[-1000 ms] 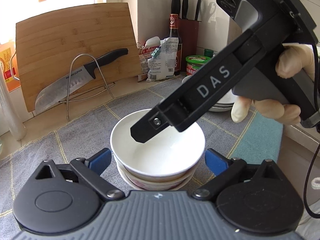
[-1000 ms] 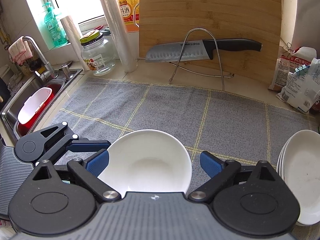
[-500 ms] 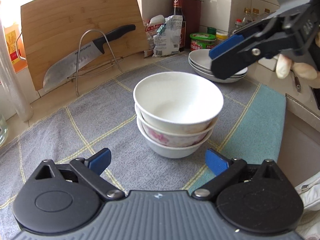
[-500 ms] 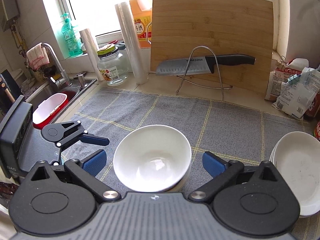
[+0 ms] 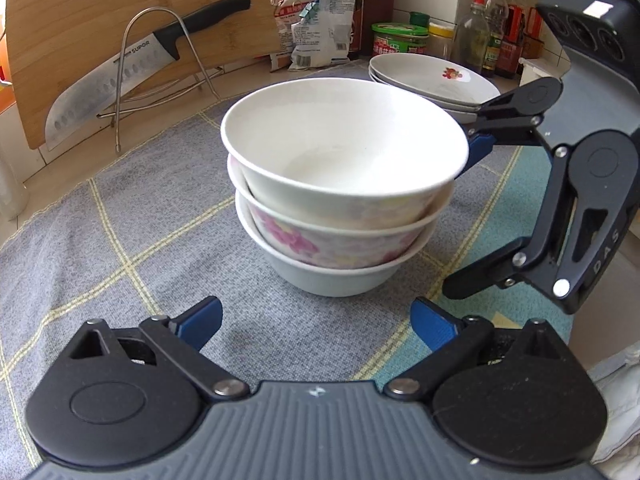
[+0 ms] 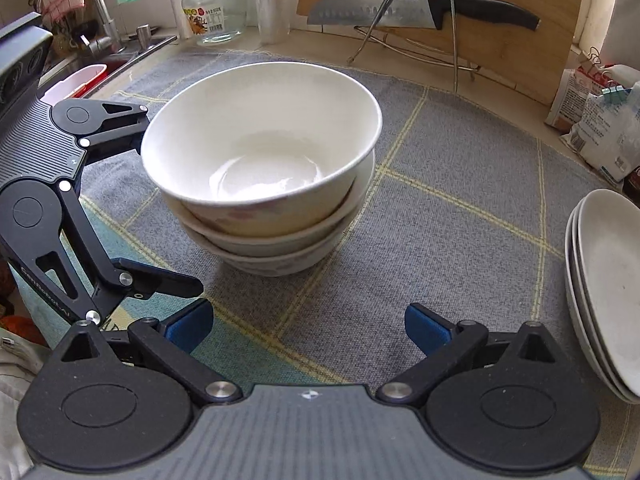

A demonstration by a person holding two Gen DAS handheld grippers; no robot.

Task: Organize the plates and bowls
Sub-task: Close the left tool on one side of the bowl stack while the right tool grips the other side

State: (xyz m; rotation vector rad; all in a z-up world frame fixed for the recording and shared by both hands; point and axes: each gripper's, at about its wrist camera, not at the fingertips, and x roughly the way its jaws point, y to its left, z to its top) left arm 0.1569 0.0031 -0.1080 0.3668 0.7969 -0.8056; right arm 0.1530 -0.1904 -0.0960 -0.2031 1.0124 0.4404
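Observation:
Three nested bowls (image 5: 340,184) stand in a stack on the grey checked mat (image 5: 120,248); the top one is plain white, the middle one has pink flowers. The stack also shows in the right wrist view (image 6: 264,172). My left gripper (image 5: 316,320) is open and empty, a little short of the stack. My right gripper (image 6: 306,320) is open and empty, also short of it. Each gripper shows in the other's view, the right gripper (image 5: 460,216) beside the bowls' right, the left gripper (image 6: 172,196) at their left. A stack of white plates (image 5: 432,80) sits behind; it also shows in the right wrist view (image 6: 608,292).
A bamboo cutting board (image 5: 100,20) leans at the back with a knife (image 5: 132,68) on a wire stand. Food bags (image 5: 316,28), jars and sauce bottles (image 5: 500,24) line the wall. A sink (image 6: 80,76), glass jar (image 6: 214,8) and film rolls sit left.
Both grippers have drawn back and lowered from above the bowls to the sides of the stack. The right gripper, which reached over the top bowl, is now beside it. The bowl stack has not moved.

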